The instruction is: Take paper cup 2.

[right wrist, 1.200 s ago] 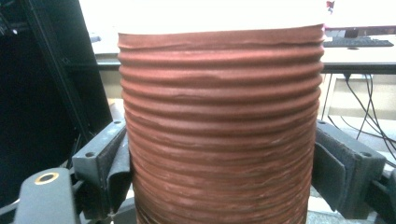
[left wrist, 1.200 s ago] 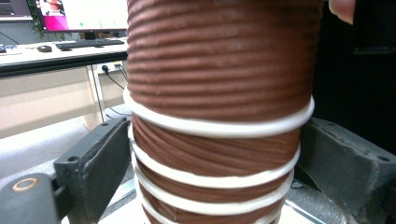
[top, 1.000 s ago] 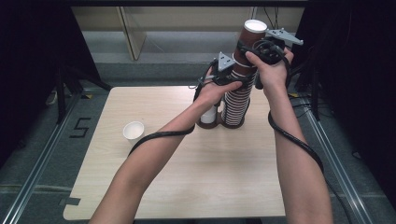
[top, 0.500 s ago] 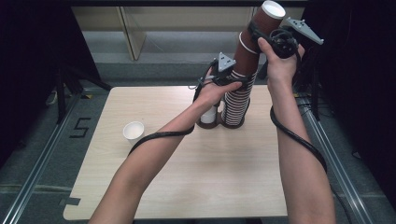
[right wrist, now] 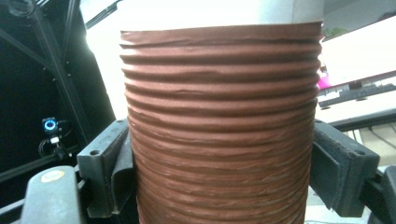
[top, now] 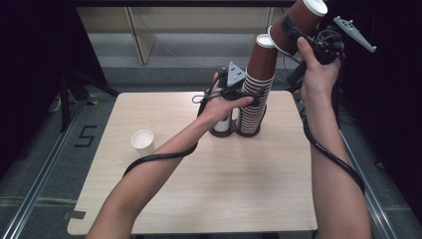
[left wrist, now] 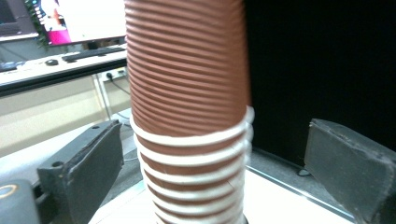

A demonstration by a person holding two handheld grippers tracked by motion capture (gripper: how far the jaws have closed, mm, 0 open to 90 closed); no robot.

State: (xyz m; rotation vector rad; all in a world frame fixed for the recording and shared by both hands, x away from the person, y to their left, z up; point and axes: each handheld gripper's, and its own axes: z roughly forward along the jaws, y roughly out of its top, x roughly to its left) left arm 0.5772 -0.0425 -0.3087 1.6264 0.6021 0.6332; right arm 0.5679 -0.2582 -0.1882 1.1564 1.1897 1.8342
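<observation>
The right gripper [top: 293, 35] was clamped on a brown ribbed cup [top: 301, 22], held tilted in the air just above the top of the tall cup stack [top: 255, 84]. The stack stood at the far side of the table [top: 199, 189]. The left gripper [top: 254, 97] straddled the stack, its jaws apart and clear of the cup walls.

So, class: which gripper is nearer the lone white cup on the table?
Left. The left gripper is at the stack, right of the white cup. The right gripper is raised beyond the table's far right corner, holding a brown cup.
</observation>
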